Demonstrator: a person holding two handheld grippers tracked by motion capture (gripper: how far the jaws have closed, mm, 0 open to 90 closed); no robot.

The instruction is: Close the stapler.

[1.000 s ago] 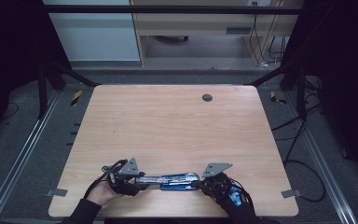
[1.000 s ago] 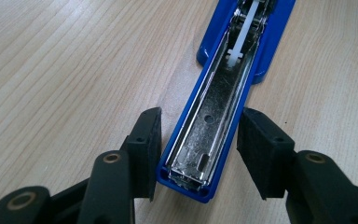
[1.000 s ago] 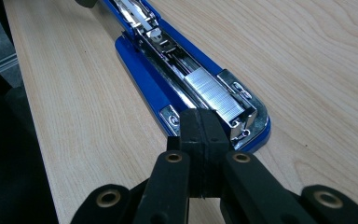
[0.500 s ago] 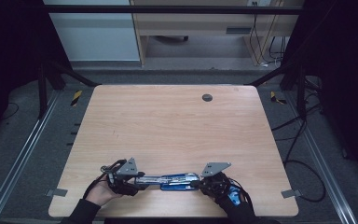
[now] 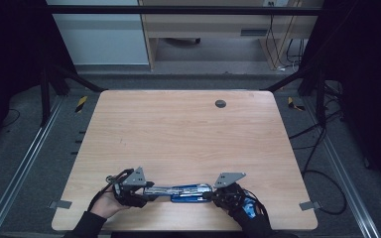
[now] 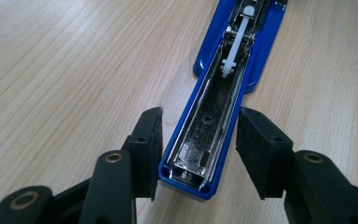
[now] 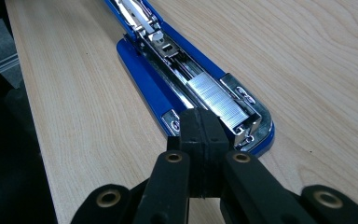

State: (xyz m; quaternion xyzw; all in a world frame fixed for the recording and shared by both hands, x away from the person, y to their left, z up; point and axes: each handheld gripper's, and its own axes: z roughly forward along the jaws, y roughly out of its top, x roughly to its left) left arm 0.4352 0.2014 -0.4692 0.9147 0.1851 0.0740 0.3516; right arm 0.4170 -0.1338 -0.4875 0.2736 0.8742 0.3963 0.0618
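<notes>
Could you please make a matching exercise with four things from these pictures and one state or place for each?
Things:
1. left gripper
2. right gripper
3. staples
4. stapler's opened top arm

States or places:
A. jaws shut together, at the base end of the stapler
B. lies flat on the table, between two black jaws
C. a silver strip loaded in the stapler's channel
D. jaws apart, one on each side of the blue arm

Pairs: 1-D, 2-A, 3-C, 4-B
</notes>
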